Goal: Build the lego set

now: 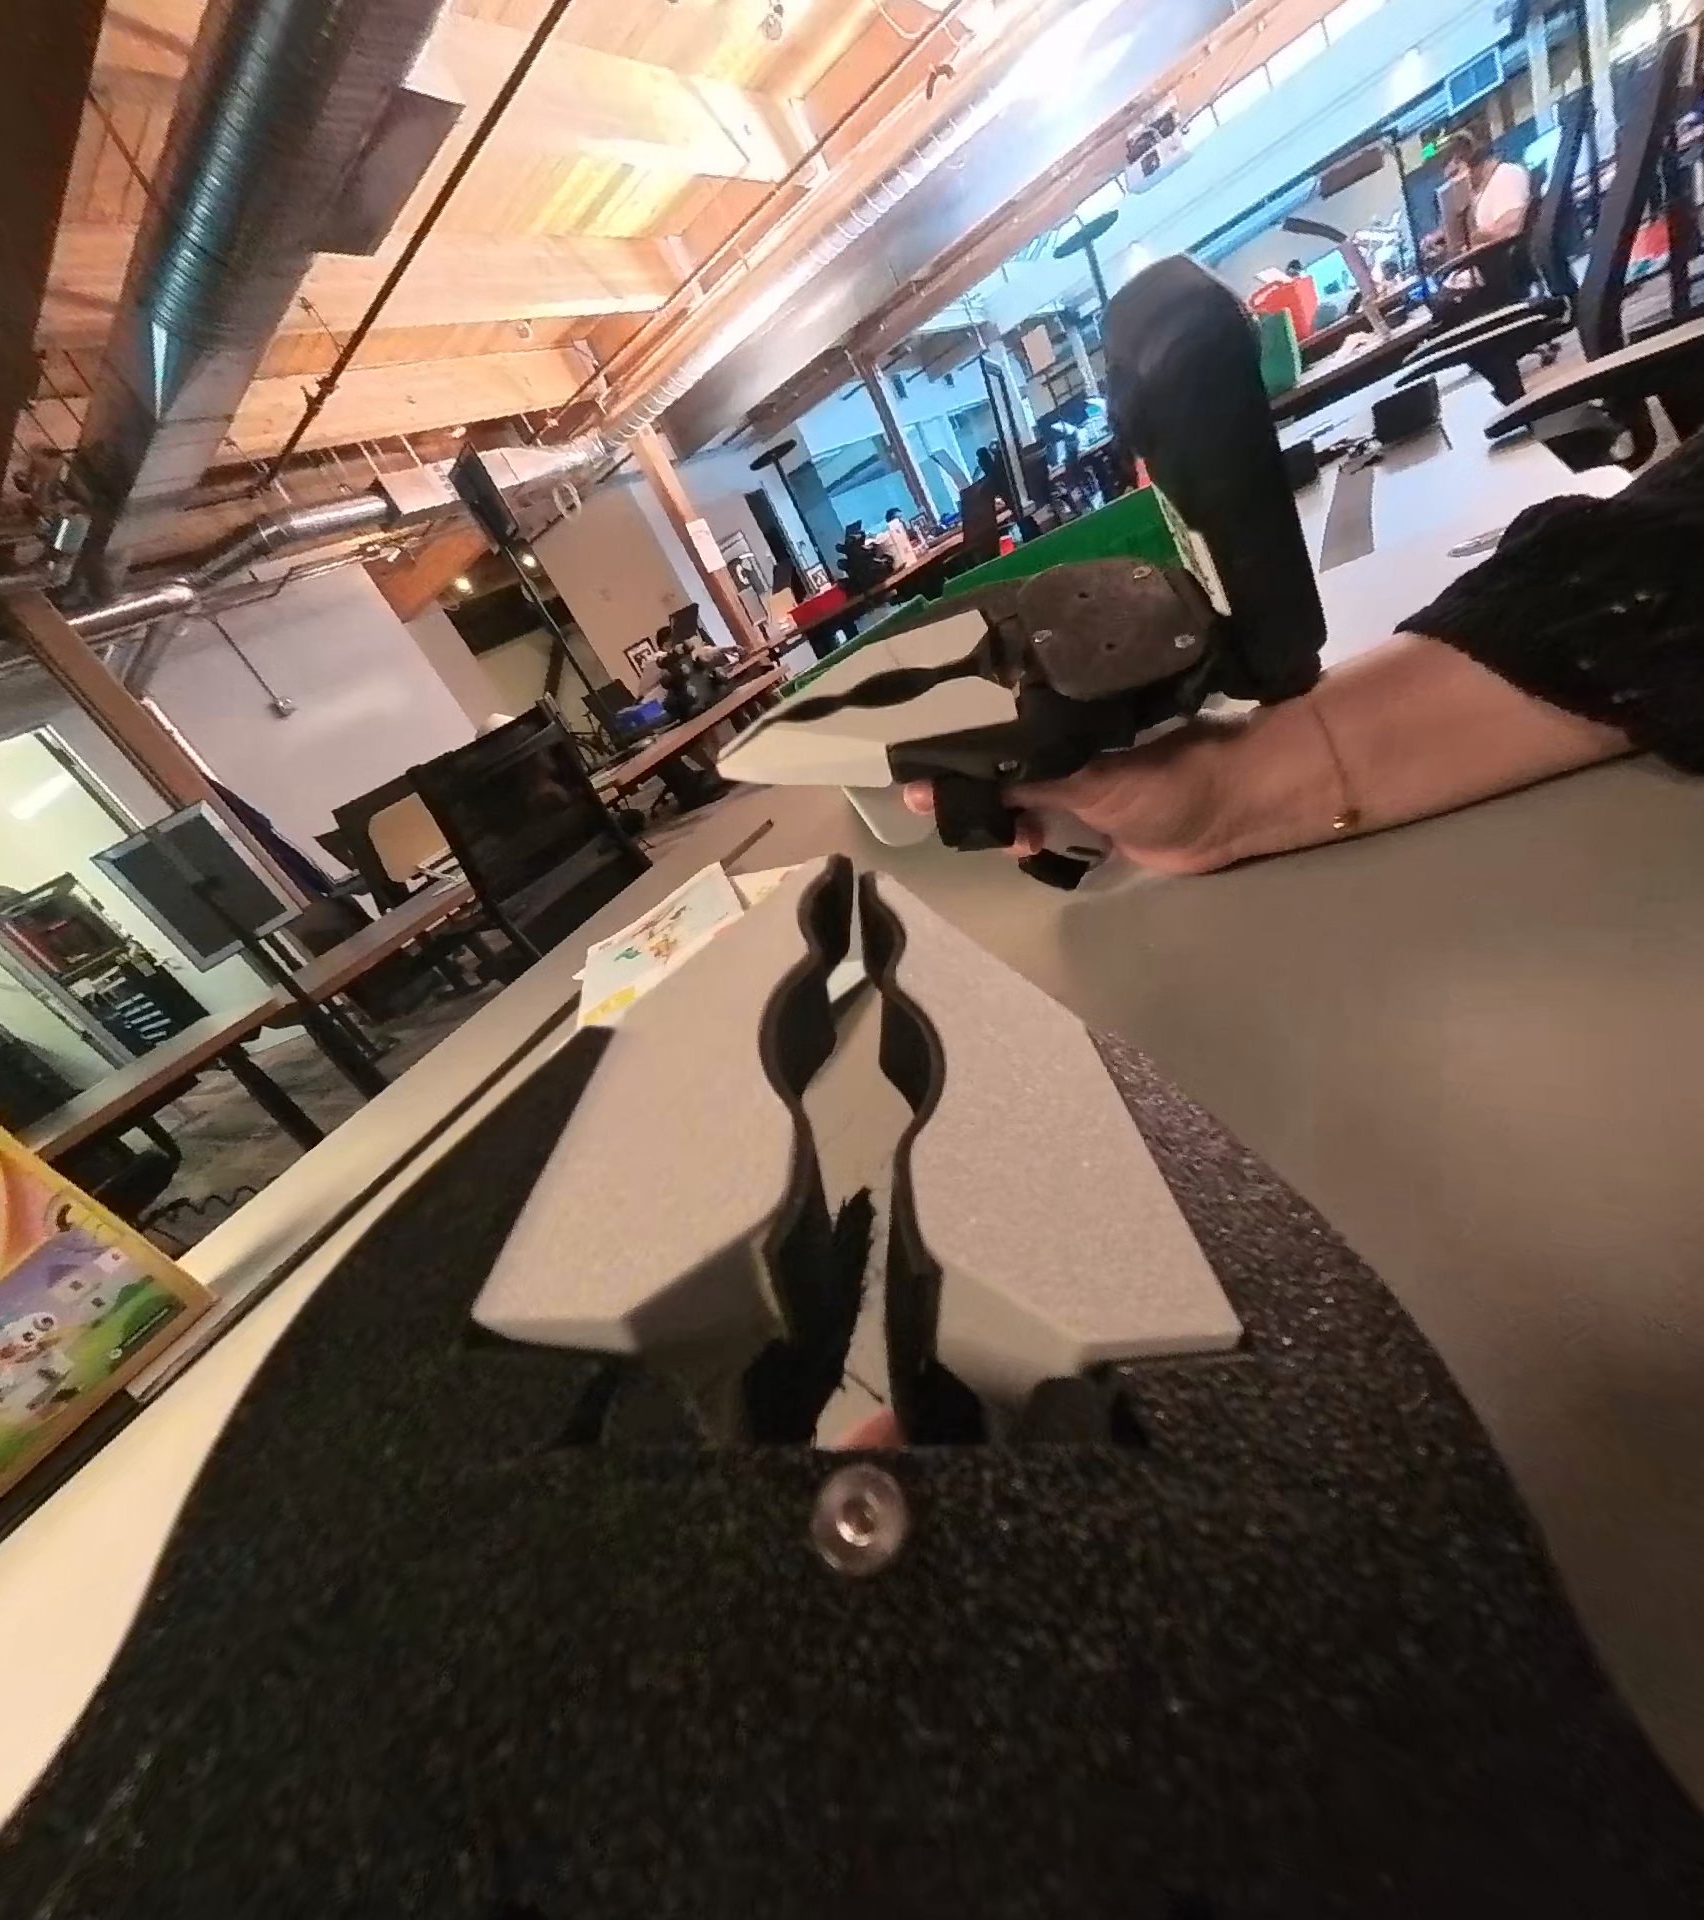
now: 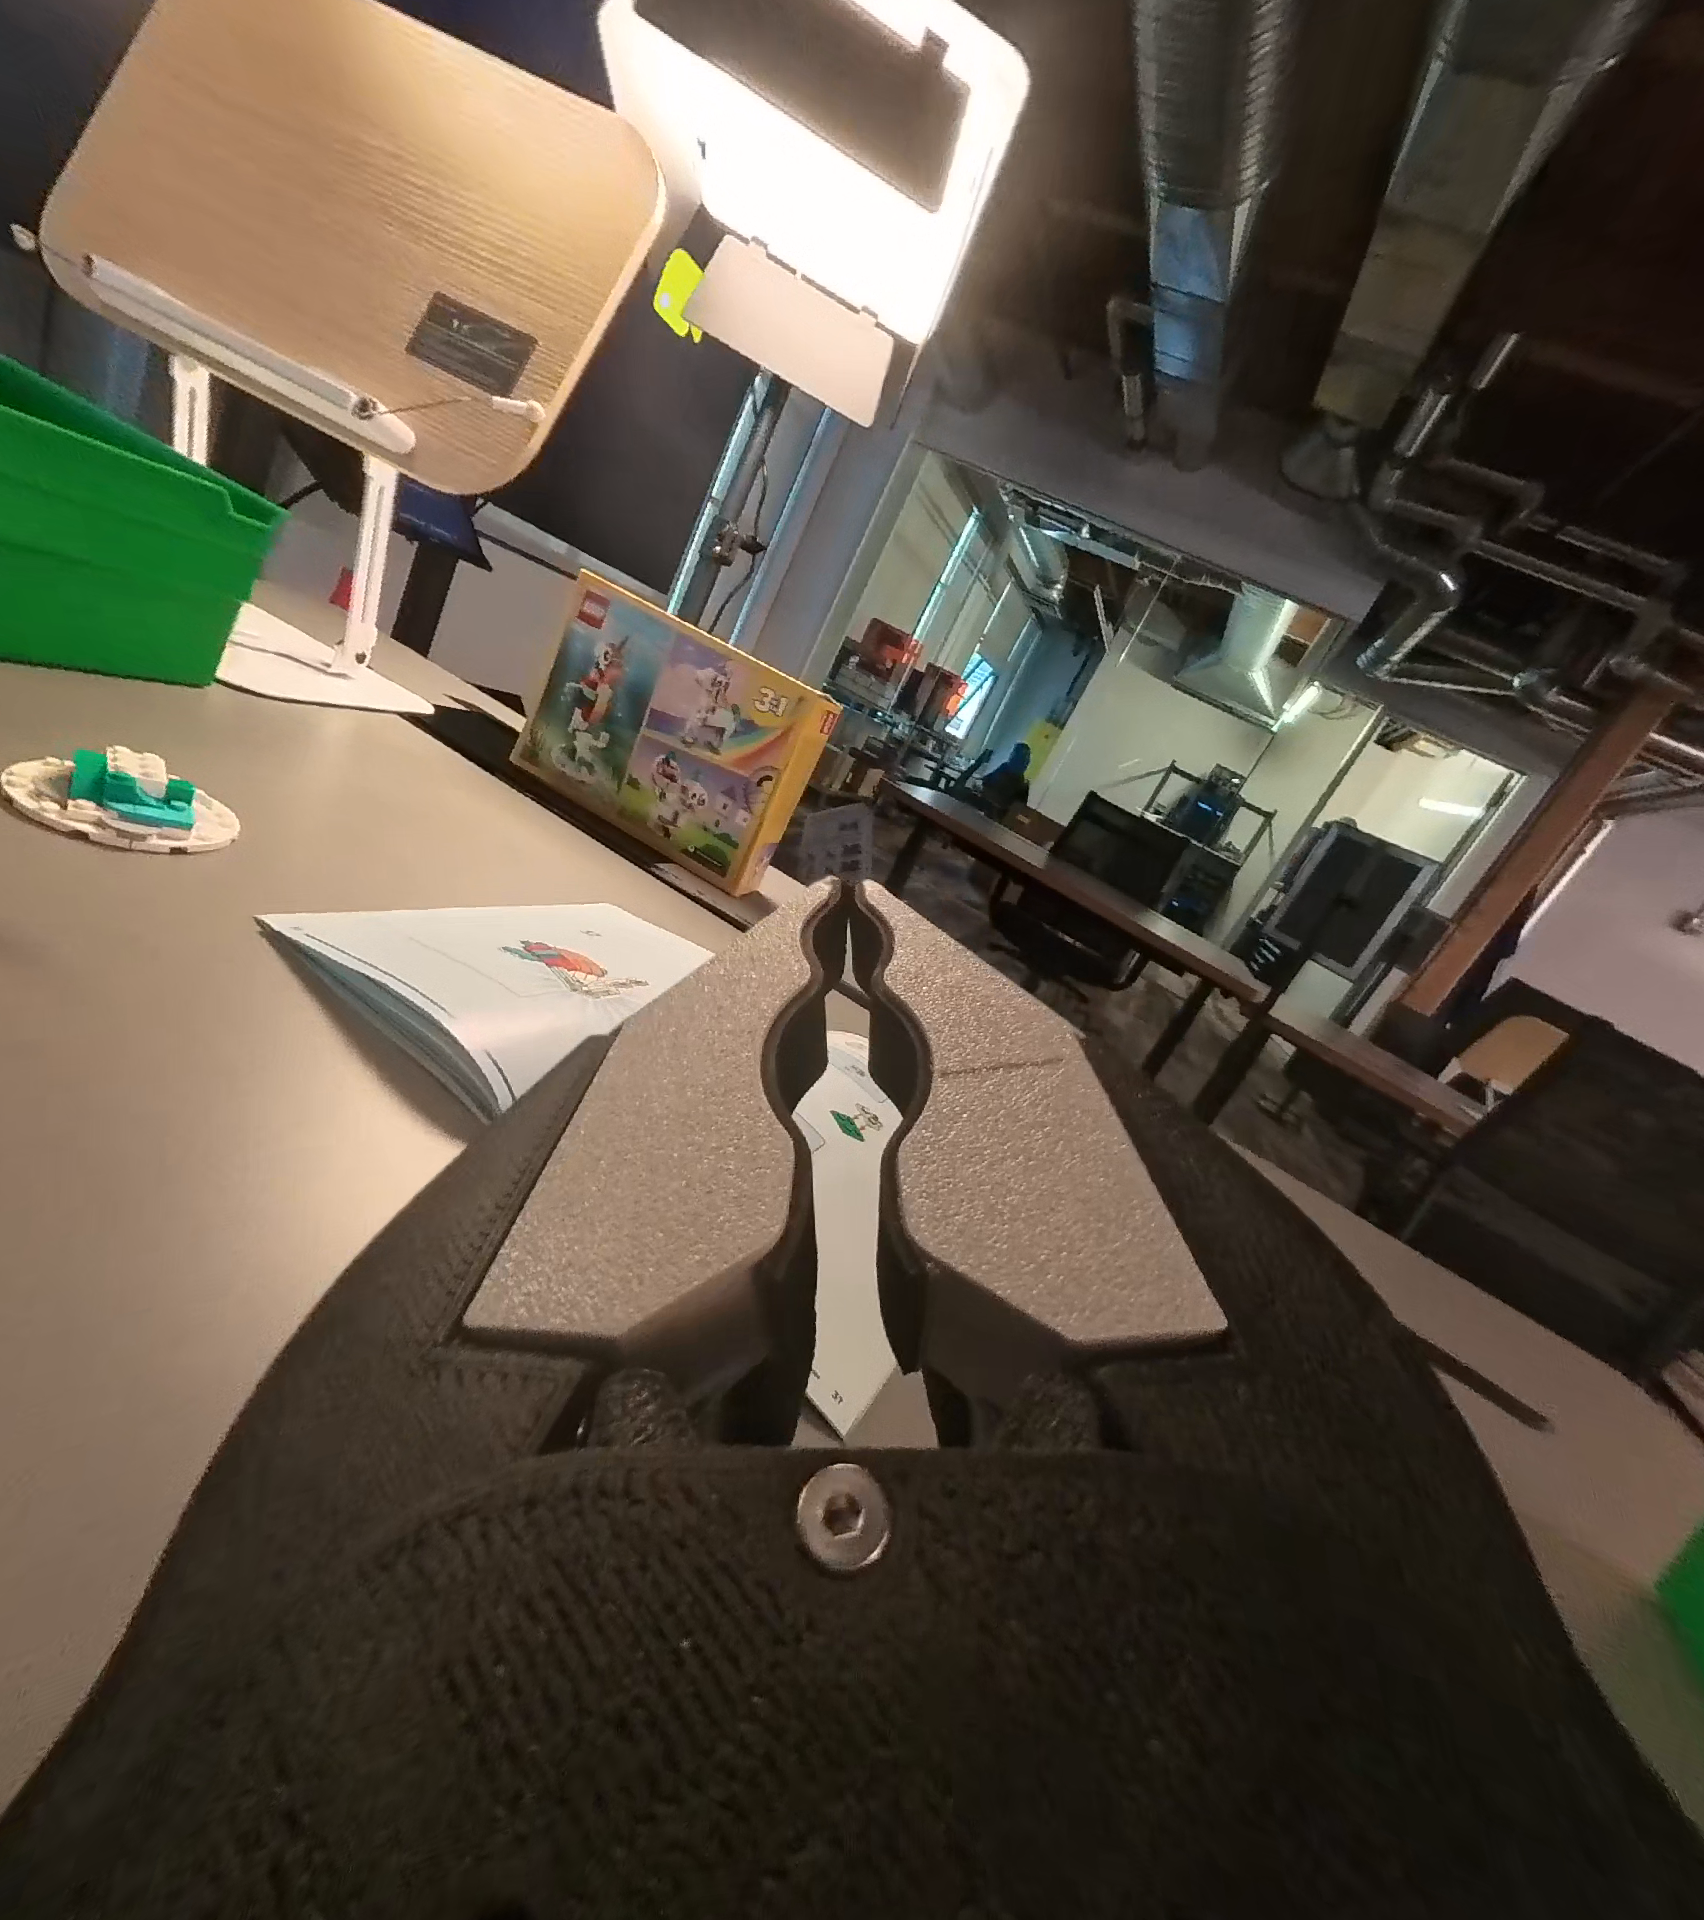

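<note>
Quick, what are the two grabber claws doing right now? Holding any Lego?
Left gripper: shut, holding nothing.
Right gripper: shut, holding nothing.

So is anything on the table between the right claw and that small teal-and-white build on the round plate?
Nothing visible blocks it. The right claw is shut over the open instruction booklet; bare table separates that from the round-plate build.

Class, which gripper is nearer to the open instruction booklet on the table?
Right. The right gripper hangs directly over the instruction booklet, its page visible between the fingers. The left gripper sits back from it, the booklet ahead beyond its tips.
</note>
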